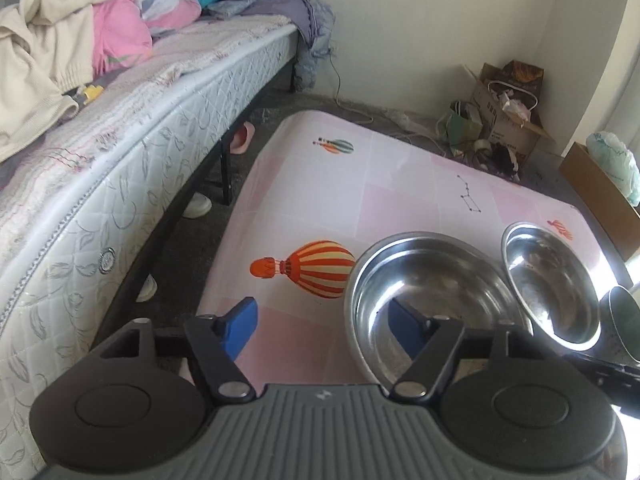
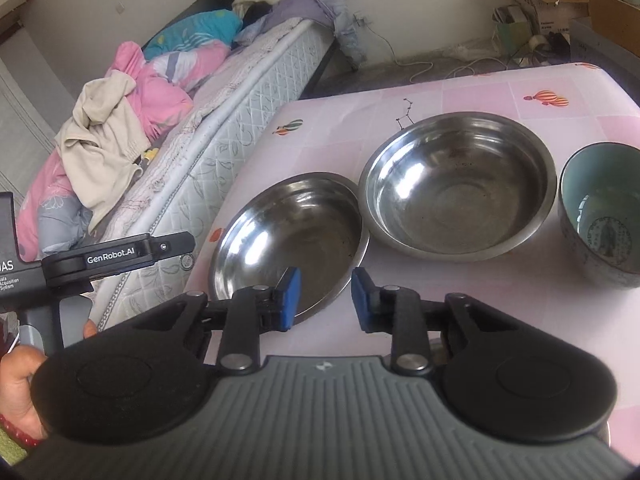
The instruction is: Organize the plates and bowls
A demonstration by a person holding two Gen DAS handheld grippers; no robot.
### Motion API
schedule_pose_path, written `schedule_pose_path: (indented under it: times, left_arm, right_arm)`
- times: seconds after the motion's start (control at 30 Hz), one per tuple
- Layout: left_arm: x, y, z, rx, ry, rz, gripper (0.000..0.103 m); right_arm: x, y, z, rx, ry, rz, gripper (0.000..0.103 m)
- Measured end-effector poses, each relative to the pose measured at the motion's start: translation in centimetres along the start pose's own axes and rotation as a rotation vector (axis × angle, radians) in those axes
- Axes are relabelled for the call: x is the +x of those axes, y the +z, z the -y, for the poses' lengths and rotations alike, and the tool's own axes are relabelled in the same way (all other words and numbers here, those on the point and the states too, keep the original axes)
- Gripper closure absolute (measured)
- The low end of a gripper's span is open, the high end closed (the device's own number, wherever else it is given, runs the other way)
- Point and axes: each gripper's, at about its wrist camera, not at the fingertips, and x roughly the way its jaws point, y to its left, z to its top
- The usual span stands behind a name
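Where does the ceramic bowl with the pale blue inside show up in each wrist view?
Left wrist view: only a sliver of the ceramic bowl shows at the right edge, beside the deeper steel bowl.
Right wrist view: it stands in full at the right edge, right of the deeper steel bowl.
Shared landmark: the shallow steel dish, nearest the bed in both views.

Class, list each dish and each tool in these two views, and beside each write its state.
Shallow steel dish: upright, empty, on the table.
Deep steel bowl: upright, empty, beside the dish.
Ceramic bowl: upright, empty.
Left tool: open, one finger over the dish.
Right tool: open, holding nothing.
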Motion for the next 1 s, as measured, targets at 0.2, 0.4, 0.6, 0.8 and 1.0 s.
schedule_pose_path:
  times: [0.2,0.4,0.6,0.8,1.0]
  left_arm:
    - [3.1,0.4,0.5,-0.016,0.035,-0.101,0.067]
    - [3.3,0.4,1.5,0.017,0.044,-0.096,0.088]
    - [2.8,0.2,1.5,0.011,0.044,-0.106,0.092]
    - [1.2,-0.7,0.4,0.000,0.022,-0.122,0.092]
    - [-0.5,-2.5,-1.3,-0.050,-0.044,-0.172,0.089]
  right_arm:
    - [3.1,0.7,0.5,0.013,-0.015,-0.055,0.085]
    - [4.6,0.9,0.9,0.005,-0.014,-0.090,0.092]
    - [4.5,1.0,0.9,-0.005,-0.003,-0.107,0.094]
    - [4.1,0.6,0.6,-0.035,0.027,-0.151,0.094]
    - [3.1,-0.2,0.0,-0.076,0.058,-0.191,0.092]
